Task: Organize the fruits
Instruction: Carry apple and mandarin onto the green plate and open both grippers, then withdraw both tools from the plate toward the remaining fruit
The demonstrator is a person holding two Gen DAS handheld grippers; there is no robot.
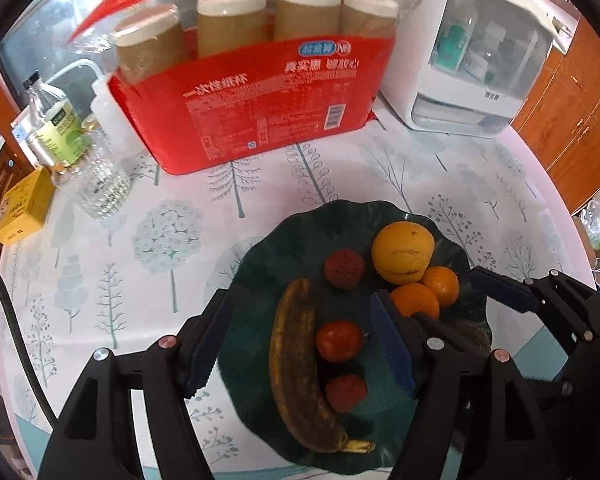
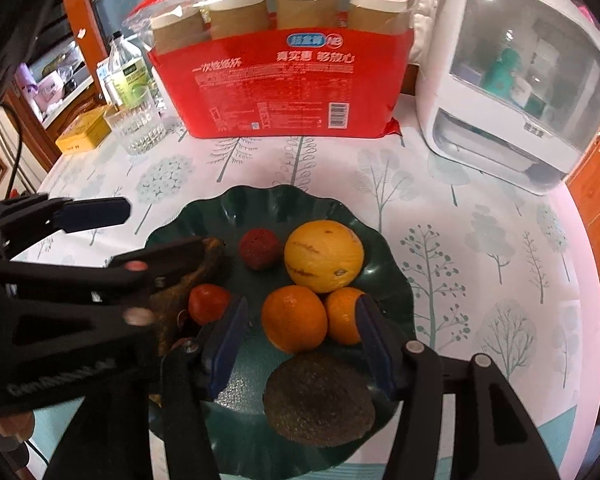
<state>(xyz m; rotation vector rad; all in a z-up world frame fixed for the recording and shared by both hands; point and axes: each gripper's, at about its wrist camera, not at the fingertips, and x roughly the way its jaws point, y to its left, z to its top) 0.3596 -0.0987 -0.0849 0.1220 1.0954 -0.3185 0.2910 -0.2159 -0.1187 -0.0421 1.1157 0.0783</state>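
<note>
on green plate (image 2: 380, 216): fruit, both hand-held grippers apart.

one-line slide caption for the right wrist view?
Open right gripper above two small oranges and dark avocado on scalloped dark-green plate.

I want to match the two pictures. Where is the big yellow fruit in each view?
Left wrist: the yellow fruit lies at the plate's far right, right of centre in the picture.
Right wrist: it lies near the picture's centre, behind two oranges.
Shared landmark: the red bag of cups stands behind the plate in both.
</note>
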